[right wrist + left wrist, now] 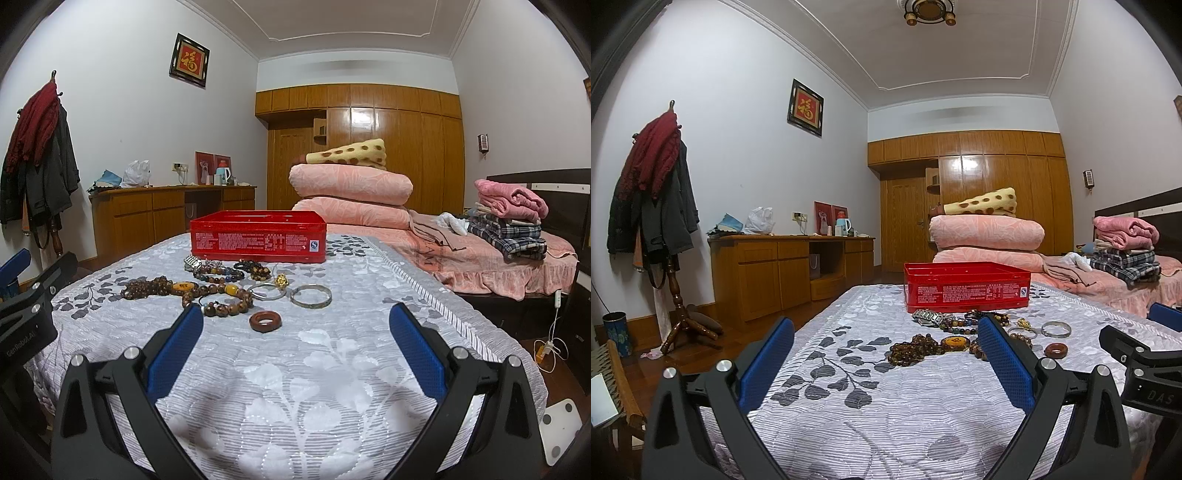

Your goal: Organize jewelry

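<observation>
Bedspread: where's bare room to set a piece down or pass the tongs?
Free: the bedspread between the brown ring and the open right tongs; also right of the silver bangle. Crowded: the bead bracelets and watch bunched in front of the red tin.

Jewelry (225,286) lies on the bedspread (332,369) — before the tin (258,236) (bedding behind).

light: even, indoor, moderately bright | glare: patch on wardrobe doors (362,118) | shadows: soft, faint on bedspread (332,369) | focus: sharp centre | edges: strong fisheye bending, dark corner vignette
</observation>
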`<action>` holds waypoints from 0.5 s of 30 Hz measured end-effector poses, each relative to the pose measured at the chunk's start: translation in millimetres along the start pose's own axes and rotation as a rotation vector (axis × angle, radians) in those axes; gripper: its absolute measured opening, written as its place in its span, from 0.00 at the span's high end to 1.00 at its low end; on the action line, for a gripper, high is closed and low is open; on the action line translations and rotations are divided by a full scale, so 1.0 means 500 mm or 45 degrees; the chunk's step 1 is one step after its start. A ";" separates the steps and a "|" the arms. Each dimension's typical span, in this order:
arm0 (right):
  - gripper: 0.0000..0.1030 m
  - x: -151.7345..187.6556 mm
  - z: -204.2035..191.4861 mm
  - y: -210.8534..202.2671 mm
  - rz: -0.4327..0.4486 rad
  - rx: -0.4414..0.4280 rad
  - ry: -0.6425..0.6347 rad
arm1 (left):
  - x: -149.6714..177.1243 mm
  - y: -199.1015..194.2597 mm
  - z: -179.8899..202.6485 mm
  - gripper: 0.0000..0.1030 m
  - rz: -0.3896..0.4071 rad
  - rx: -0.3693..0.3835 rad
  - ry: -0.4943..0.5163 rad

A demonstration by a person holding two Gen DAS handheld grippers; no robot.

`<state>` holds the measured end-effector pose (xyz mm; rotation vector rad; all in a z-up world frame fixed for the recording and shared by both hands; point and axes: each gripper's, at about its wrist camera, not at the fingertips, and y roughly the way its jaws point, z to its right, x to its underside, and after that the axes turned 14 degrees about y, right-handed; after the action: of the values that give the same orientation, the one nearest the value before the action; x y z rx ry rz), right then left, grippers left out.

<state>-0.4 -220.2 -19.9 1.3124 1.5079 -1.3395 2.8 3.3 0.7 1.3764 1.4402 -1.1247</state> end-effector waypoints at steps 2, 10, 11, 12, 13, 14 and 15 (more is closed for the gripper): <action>0.05 0.000 0.001 -0.001 0.000 0.000 0.001 | 0.000 0.000 0.000 0.06 0.000 0.000 0.001; 0.05 0.002 0.001 0.003 0.001 -0.001 0.003 | 0.000 0.000 0.000 0.06 0.000 0.000 0.003; 0.05 -0.002 0.003 -0.002 0.001 -0.001 0.004 | 0.000 0.000 0.000 0.06 0.000 0.000 0.003; 0.05 -0.002 0.003 -0.002 0.001 0.000 0.004 | 0.000 0.001 -0.001 0.06 0.001 0.000 0.002; 0.05 -0.002 0.003 -0.002 0.000 -0.001 0.004 | 0.000 0.000 0.000 0.06 0.001 0.001 0.002; 0.05 -0.002 0.003 -0.002 0.001 -0.001 0.005 | 0.000 0.000 0.001 0.06 0.000 -0.001 0.002; 0.05 -0.002 0.003 -0.002 0.001 -0.001 0.005 | 0.000 0.000 0.001 0.06 0.000 0.000 0.003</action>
<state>-1.4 -222.0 -19.0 1.3159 1.5100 -1.3362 2.9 3.0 0.8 1.3781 1.4417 -1.1236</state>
